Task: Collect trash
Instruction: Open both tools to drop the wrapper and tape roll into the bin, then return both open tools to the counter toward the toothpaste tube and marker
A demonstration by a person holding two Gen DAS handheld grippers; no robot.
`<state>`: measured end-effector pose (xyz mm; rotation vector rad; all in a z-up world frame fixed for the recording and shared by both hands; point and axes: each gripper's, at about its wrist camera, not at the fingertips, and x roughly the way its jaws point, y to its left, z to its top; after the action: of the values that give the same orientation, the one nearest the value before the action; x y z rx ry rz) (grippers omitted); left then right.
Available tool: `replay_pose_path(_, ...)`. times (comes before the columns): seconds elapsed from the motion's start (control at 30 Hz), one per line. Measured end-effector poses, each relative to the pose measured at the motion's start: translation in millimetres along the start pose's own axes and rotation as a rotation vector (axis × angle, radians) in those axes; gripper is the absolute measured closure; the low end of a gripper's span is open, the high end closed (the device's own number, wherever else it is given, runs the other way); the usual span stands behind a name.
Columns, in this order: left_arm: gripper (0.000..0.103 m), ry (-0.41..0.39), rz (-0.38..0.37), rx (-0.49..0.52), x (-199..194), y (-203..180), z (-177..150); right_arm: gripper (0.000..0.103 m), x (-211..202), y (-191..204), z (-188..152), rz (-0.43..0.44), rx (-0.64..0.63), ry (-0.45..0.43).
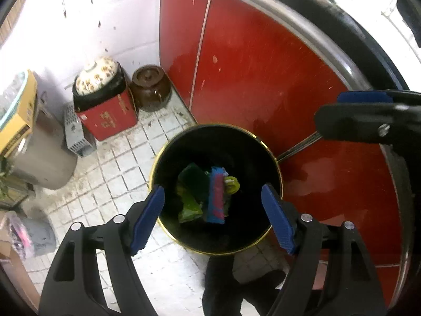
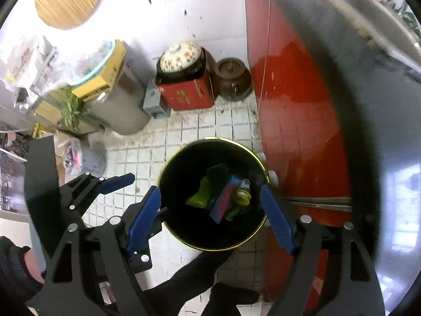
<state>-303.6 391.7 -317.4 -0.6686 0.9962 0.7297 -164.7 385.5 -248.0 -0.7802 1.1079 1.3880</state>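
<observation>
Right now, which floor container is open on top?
The black gold-rimmed bin under the grippers; the brown crock has its lid on, and a bowl covers the red tin.
</observation>
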Motion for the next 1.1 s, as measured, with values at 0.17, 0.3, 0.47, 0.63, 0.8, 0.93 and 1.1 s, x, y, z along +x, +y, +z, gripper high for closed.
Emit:
replay_pose_path(0.17,0.009,-0.087,0.071,0.108,-67,-35,21,0.023,-114,-27,-25,-0.081,0.103,-0.156)
replay_pose_path(0.3,0.007,-0.183,0.009,0.267,-123,-104,40,0.018,-208,-67,-72,-0.209,0.269,-0.272)
replay_pose_path(0.47,0.007,-0.245,-0.200,0.547,-160,-231,52,0.017,-314,-122,-173,-0.418,0.540,-0.387)
replay_pose_path(0.63,0.007,-0.274,-0.369,0.786,-179,-351,36,0.017,-394,-166,-288,-0.616,0.820,-0.455)
replay_pose_path(0.8,0.007,-0.283,-0.516,0.909,-199,-445,2,0.017,-438,-189,-388,-0.722,1.015,-0.479)
replay_pose_path(0.93,0.007,-0.247,-0.546,0.960,-201,-490,-26,0.017,-445,-201,-434,-0.739,1.074,-0.481)
replay_pose_path(1.1,0.007,-0.222,-0.540,1.042,-196,-533,-56,0.017,-448,-224,-474,-0.732,1.122,-0.486)
